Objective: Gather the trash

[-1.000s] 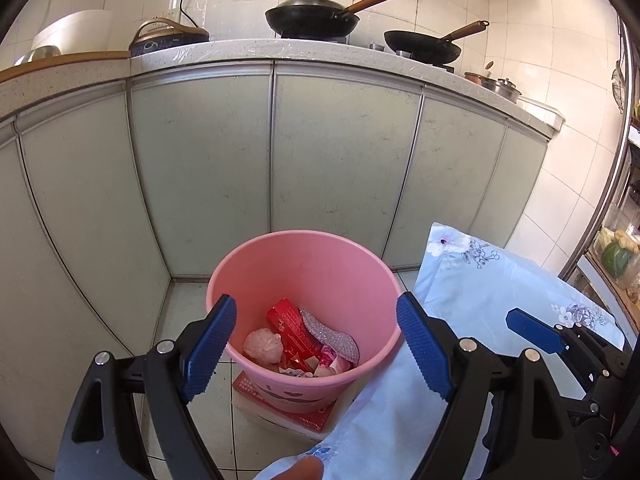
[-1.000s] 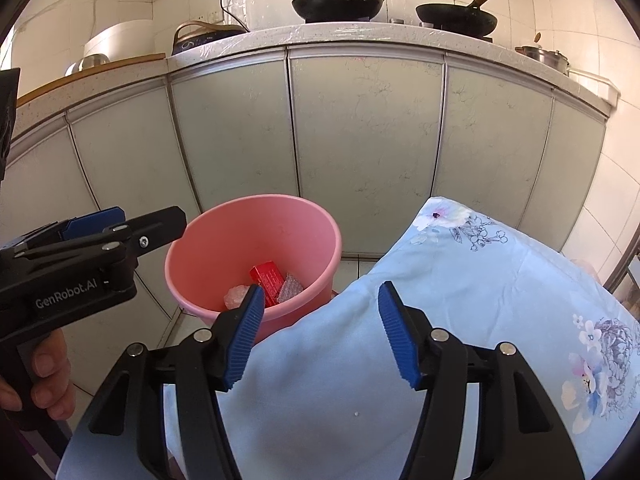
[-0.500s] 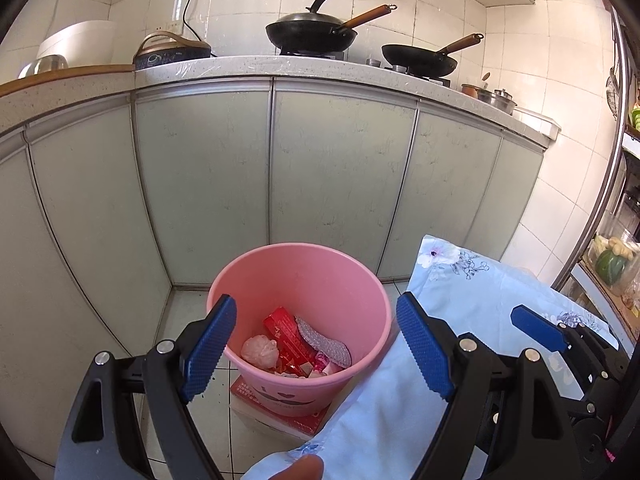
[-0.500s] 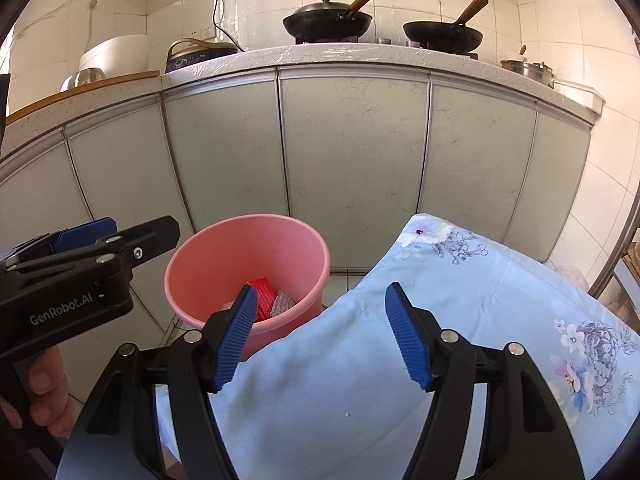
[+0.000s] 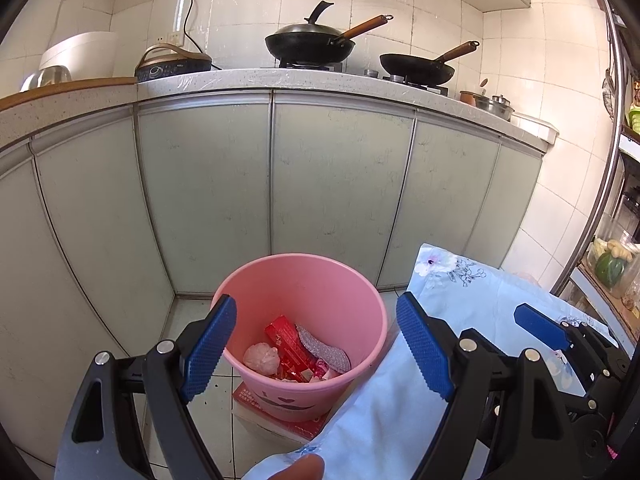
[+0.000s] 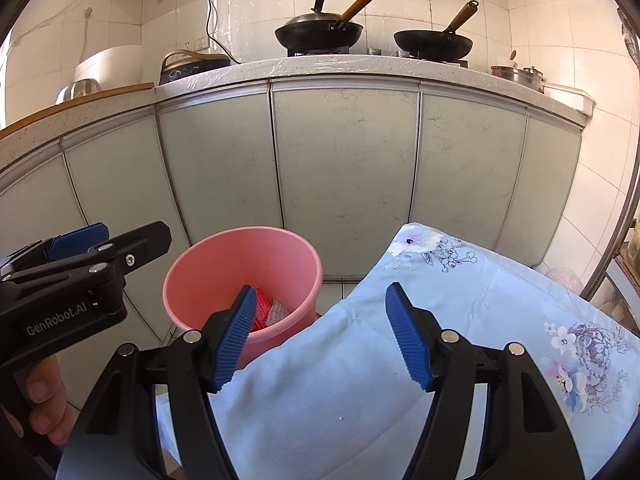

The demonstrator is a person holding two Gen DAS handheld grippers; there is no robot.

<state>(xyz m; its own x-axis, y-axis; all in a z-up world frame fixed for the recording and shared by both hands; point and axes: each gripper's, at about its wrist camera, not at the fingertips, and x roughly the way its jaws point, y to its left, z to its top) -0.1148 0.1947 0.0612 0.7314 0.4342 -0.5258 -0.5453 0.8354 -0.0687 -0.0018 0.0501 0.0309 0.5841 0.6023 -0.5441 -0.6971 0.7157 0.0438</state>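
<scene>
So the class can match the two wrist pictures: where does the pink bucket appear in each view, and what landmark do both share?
Left wrist view: the pink bucket is low in the centre, framed between the left gripper fingers.
Right wrist view: the pink bucket is lower left of centre, partly behind the right gripper's left finger.
Shared landmark: the lidded wok on the counter.

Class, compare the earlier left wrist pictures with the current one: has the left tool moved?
Yes. Against the fixed cabinet doors, the left tool has risen and drawn back: the pink bin sits lower and more wall shows above the woks.
</scene>
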